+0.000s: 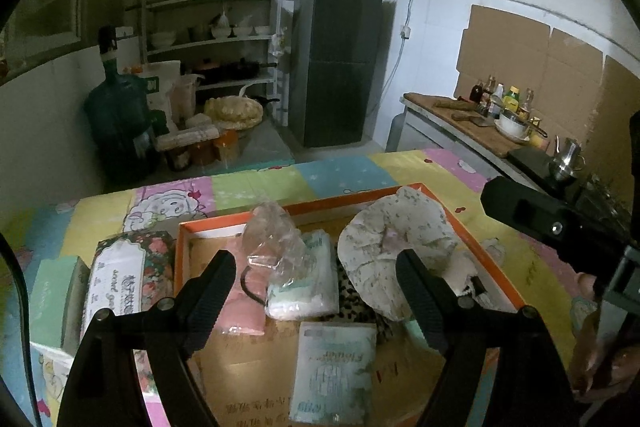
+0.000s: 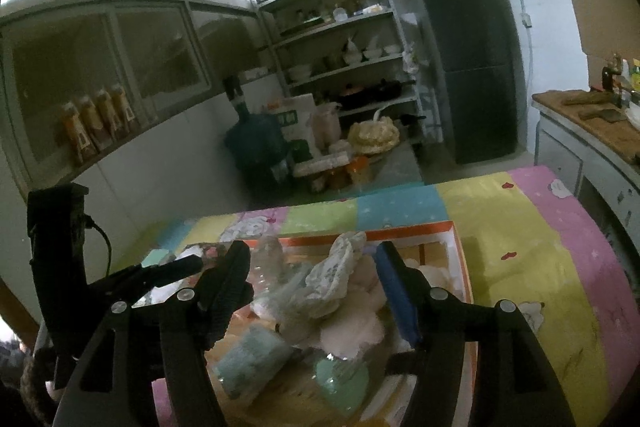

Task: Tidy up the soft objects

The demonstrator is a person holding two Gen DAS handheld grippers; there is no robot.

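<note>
Left gripper (image 1: 316, 275) jaws wide apart, empty, right gripper (image 2: 312, 275) likewise, both angled downward

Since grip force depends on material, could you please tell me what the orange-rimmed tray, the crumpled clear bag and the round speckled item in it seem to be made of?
Orange-rimmed tray: probably cardboard, with a matte brown inside and thin folded walls.
Crumpled clear bag: thin plastic film, see-through, glossy, creased.
Round speckled item: apparently soft matte fabric, puckered and sagging, perhaps a cushion or cap.
</note>
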